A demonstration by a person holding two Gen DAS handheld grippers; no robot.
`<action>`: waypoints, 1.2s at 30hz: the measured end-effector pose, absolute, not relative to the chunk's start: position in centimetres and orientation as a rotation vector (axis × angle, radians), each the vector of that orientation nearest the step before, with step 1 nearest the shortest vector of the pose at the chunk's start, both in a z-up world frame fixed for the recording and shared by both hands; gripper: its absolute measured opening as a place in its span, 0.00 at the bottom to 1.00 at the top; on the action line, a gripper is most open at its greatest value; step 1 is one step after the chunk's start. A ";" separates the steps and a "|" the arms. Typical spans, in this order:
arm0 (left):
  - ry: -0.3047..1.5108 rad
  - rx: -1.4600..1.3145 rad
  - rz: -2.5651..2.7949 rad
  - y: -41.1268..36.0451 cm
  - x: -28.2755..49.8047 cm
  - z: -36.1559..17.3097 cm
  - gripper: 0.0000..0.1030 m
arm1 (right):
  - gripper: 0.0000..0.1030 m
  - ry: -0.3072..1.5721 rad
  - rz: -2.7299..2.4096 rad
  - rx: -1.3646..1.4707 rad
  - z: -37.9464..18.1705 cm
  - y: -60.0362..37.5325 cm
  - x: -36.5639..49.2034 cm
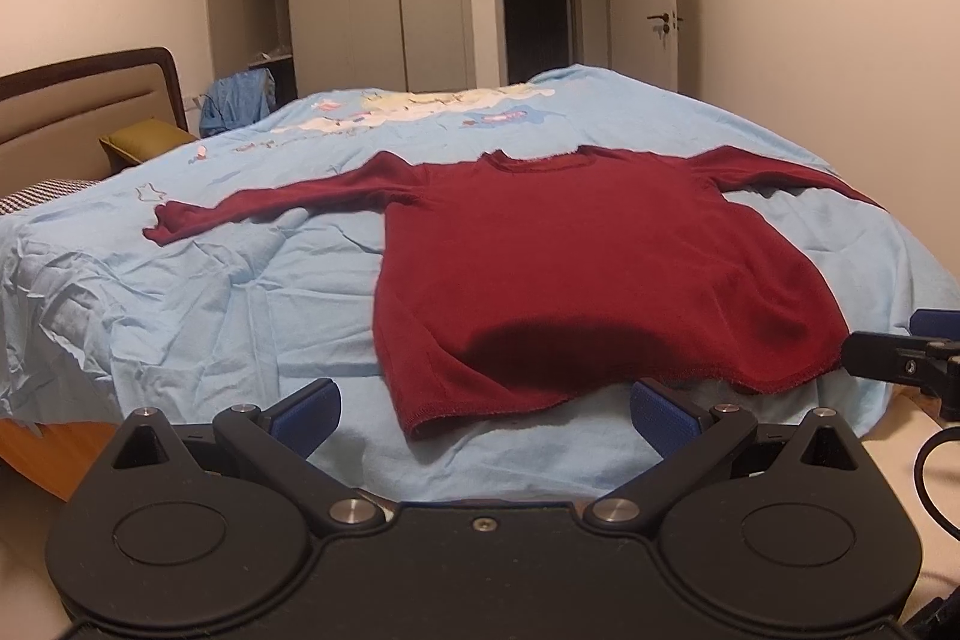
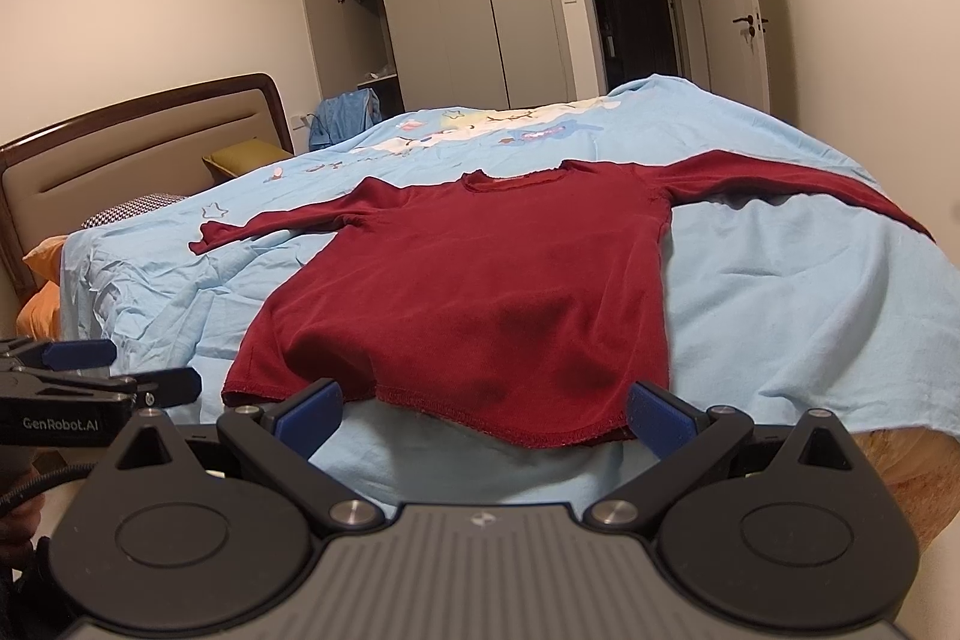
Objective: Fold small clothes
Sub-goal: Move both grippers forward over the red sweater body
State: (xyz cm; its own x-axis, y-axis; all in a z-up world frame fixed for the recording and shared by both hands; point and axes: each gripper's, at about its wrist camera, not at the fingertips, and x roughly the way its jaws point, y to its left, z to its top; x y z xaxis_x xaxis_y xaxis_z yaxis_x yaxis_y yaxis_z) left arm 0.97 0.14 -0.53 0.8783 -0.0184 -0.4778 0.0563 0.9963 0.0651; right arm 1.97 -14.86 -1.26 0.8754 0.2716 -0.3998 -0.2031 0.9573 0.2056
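- Dark red sweater (image 1: 576, 274) lies flat across the light blue bedspread (image 1: 210, 292), filling the middle of both frames, sleeves spread out to either side, neck at the far end.
- Left gripper (image 1: 483, 415) sits at lower centre, its blue pads wide apart and empty, just short of the sweater's hem.
- Right gripper (image 2: 483, 412) is likewise spread wide, holding nothing, the hem just beyond its tips.
- Upper left, a wardrobe (image 2: 372, 34) stands with one door ajar; contents too small to tell.
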 end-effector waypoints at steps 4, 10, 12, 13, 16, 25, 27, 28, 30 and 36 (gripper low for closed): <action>0.538 0.061 -0.088 0.5 2.0 -0.7 0.99 | 1.00 0.469 0.281 0.209 -1.4 -15.7 2.9; 0.553 0.047 -0.100 0.2 5.2 -0.1 0.99 | 1.00 0.462 0.288 0.168 0.8 -16.3 6.0; 0.560 0.031 -0.097 0.2 6.7 0.2 0.99 | 1.00 0.446 0.261 0.157 1.7 -16.4 7.4; 0.564 0.022 -0.096 0.1 7.4 0.4 0.99 | 1.00 0.444 0.248 0.157 2.0 -16.5 8.1; 0.574 0.004 -0.097 0.2 9.4 1.0 0.99 | 1.00 0.456 0.199 0.170 3.0 -16.9 10.6; 0.554 -0.007 -0.077 0.6 14.9 2.9 0.99 | 1.00 0.458 0.105 0.157 4.4 -17.1 15.4; 0.555 -0.024 -0.083 0.6 16.1 3.2 0.99 | 1.00 0.464 0.087 0.158 4.4 -17.2 16.4; 0.555 -0.030 -0.086 0.6 16.7 3.3 0.99 | 1.00 0.467 0.080 0.161 4.4 -17.4 16.9; 0.559 -0.034 -0.089 0.5 18.0 3.4 0.99 | 1.00 0.474 0.073 0.163 4.2 -17.8 18.0; 0.577 -0.022 -0.092 -0.1 22.3 3.0 0.99 | 1.00 0.495 0.045 0.152 3.3 -19.0 21.5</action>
State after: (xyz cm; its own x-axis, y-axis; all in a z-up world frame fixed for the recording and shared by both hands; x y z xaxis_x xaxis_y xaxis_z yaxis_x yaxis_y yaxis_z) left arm 22.31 -0.08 3.04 0.8339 -0.0930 -0.5440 0.0808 0.9957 -0.0462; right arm 21.48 -19.02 3.32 0.8794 0.0795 -0.4694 -0.0059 0.9877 0.1562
